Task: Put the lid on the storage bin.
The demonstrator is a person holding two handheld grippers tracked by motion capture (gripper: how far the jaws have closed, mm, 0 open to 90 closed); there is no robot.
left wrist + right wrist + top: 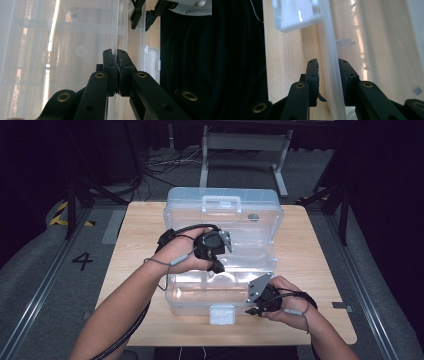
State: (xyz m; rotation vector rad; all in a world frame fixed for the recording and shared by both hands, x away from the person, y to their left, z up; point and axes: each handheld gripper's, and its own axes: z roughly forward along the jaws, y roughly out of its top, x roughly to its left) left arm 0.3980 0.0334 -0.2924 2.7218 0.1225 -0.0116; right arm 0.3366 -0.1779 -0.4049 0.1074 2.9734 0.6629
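Clear plastic box (pixel 220 270) (lid up)

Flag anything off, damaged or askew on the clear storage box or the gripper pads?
One thing: in the right gripper view, the left-hand pad of the right hand-held gripper curls loose at its lower corner, as if peeling. The clear plastic storage box sits square on the table, intact.

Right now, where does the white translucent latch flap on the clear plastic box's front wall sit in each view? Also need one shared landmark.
High view: white translucent latch flap at bottom centre, on the near wall of the clear plastic box.
Left gripper view: right of centre, beside the dark background.
Right gripper view: top edge, left of centre.
Shared landmark: the light wooden tabletop under the box.
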